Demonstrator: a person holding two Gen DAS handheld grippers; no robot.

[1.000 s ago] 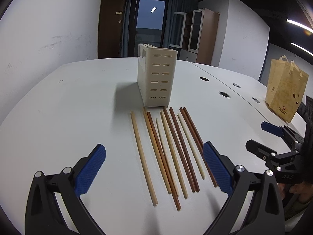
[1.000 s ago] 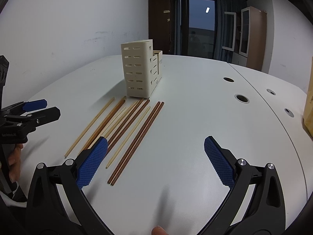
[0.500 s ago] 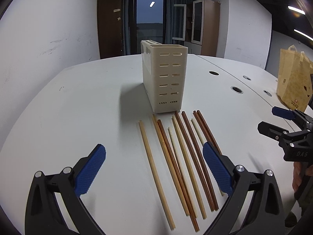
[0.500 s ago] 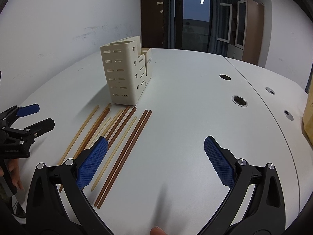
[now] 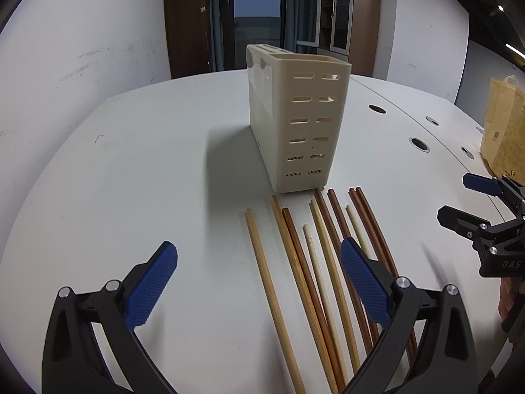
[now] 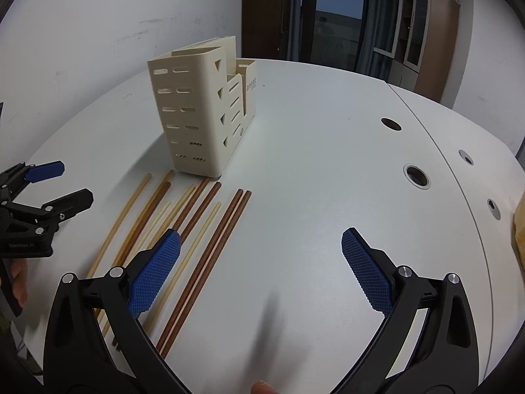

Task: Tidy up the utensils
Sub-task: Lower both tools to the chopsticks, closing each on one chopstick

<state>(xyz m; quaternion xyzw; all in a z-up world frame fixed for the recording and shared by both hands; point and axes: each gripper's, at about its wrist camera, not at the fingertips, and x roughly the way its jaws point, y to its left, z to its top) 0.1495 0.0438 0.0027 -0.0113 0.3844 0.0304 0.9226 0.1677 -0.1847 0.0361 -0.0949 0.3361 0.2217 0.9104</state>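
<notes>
A cream slotted utensil holder (image 5: pixel 295 124) stands upright on the white table; it also shows in the right wrist view (image 6: pixel 203 115). Several wooden chopsticks (image 5: pixel 315 262), light and dark brown, lie side by side in front of it, also seen in the right wrist view (image 6: pixel 197 229). My left gripper (image 5: pixel 259 282) is open and empty above the near ends of the chopsticks. My right gripper (image 6: pixel 261 269) is open and empty, just right of the chopsticks. Each gripper appears in the other's view, the right one (image 5: pixel 472 203) and the left one (image 6: pixel 52 187).
The white table (image 5: pixel 131 180) has round cable holes (image 6: pixel 416 175) along a seam at the right. A tan paper bag (image 5: pixel 503 124) stands at the table's right edge. A white wall lies behind at the left; dark doors and cabinets at the back.
Both grippers have moved forward toward the holder, which looks larger now. The chopsticks lie where they were. Both grippers stay open.
</notes>
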